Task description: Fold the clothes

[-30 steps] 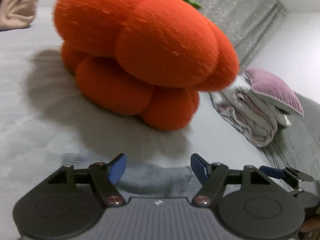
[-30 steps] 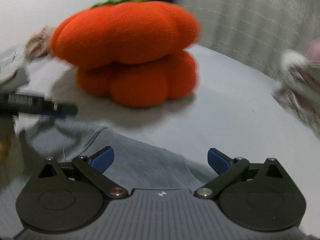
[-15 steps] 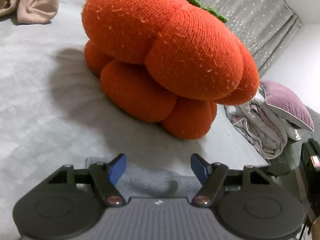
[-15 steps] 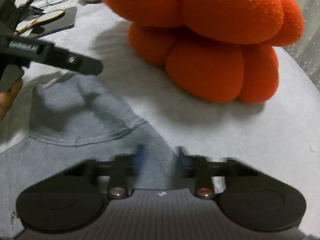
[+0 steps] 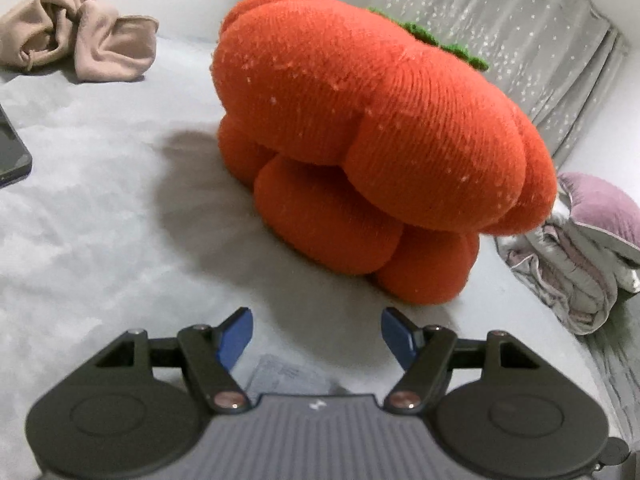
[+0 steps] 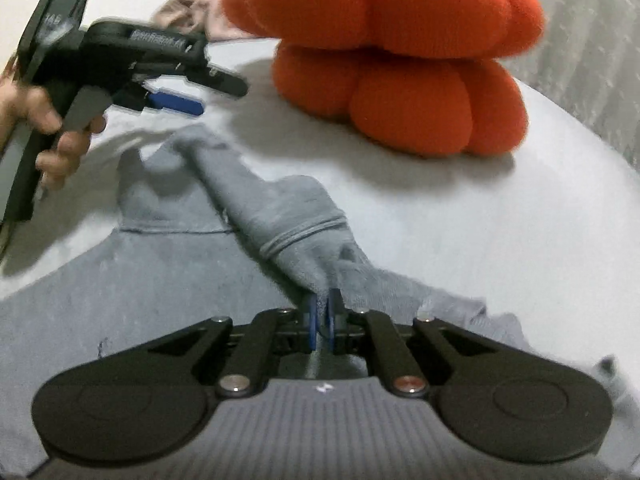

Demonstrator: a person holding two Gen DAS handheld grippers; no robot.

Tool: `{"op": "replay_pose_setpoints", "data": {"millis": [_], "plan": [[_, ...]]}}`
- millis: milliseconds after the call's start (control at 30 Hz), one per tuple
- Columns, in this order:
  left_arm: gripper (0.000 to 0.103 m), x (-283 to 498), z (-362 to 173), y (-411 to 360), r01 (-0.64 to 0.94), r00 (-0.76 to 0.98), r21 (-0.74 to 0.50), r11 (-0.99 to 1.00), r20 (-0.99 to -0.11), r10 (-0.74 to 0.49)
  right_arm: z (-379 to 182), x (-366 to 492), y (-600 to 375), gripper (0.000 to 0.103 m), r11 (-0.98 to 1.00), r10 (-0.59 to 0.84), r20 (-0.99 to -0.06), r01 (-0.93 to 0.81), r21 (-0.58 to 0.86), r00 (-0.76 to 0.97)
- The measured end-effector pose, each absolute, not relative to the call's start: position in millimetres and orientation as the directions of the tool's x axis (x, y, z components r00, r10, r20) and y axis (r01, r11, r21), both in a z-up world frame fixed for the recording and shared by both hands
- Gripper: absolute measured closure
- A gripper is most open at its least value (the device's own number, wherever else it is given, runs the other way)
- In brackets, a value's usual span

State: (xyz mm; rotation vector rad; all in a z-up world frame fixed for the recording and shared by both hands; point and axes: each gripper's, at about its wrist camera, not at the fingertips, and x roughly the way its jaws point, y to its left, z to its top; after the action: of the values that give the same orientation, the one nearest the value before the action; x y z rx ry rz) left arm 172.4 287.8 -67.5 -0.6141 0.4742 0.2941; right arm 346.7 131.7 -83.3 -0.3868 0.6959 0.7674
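Note:
A grey sweatshirt (image 6: 168, 280) lies spread on the pale bed sheet (image 6: 460, 232). My right gripper (image 6: 321, 320) is shut on a bunched fold of it, and a ridge of cloth (image 6: 280, 208) runs from the fingers toward the far left. My left gripper (image 5: 316, 332) is open with nothing between its blue pads; only a small grey corner of the sweatshirt (image 5: 288, 376) shows below it. In the right wrist view the left gripper (image 6: 176, 100) hovers above the garment's far end, held by a hand (image 6: 52, 132).
A large orange pumpkin-shaped plush (image 5: 372, 140) sits on the bed just beyond both grippers. A beige crumpled garment (image 5: 80, 48) lies at the far left, folded bedding with a purple pillow (image 5: 600, 216) at the right. A dark tablet edge (image 5: 12, 152) is at the left.
My right gripper has gone from open to shut on the sweatshirt and pulled a fold up. The left gripper stayed open and shifted so that less of the sweatshirt shows beneath it.

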Motion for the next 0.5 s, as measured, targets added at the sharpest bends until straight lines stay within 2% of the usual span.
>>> {"op": "replay_pose_setpoints", "data": {"millis": [167,200,233,300,433,500], "plan": [[0.032,179.7,-71.2,286.0,-0.364,0.842,-0.489,0.793,-0.536,0.056,-70.1,360.9,114.6,0.085,0.730,0.558,-0.680,-0.671,0.129,0.475],[0.032,181.2,-71.1,283.9,-0.364,0.837,-0.470,0.804,-0.544,0.060,-66.8,363.5,111.8,0.079,0.737,0.568,-0.675,-0.657,0.161,0.472],[0.032,182.7,-70.9,281.8,-0.362,0.832,-0.452,0.815,-0.551,0.064,-63.5,365.8,107.9,0.064,0.743,0.577,-0.668,-0.642,0.190,0.470],[0.032,184.0,-70.0,279.0,-0.340,0.836,-0.445,0.828,-0.547,0.050,-54.1,364.8,98.3,0.054,0.751,0.596,-0.639,-0.619,0.229,0.486],[0.032,191.1,-72.3,264.2,-0.234,0.862,-0.460,0.857,-0.506,-0.036,-37.1,367.4,85.0,0.054,0.774,0.602,-0.587,-0.575,0.265,0.541],[0.032,195.6,-73.9,255.4,-0.174,0.872,-0.466,0.868,-0.482,-0.085,-28.9,371.7,78.2,0.054,0.812,0.560,-0.573,-0.535,0.234,0.599]]}}
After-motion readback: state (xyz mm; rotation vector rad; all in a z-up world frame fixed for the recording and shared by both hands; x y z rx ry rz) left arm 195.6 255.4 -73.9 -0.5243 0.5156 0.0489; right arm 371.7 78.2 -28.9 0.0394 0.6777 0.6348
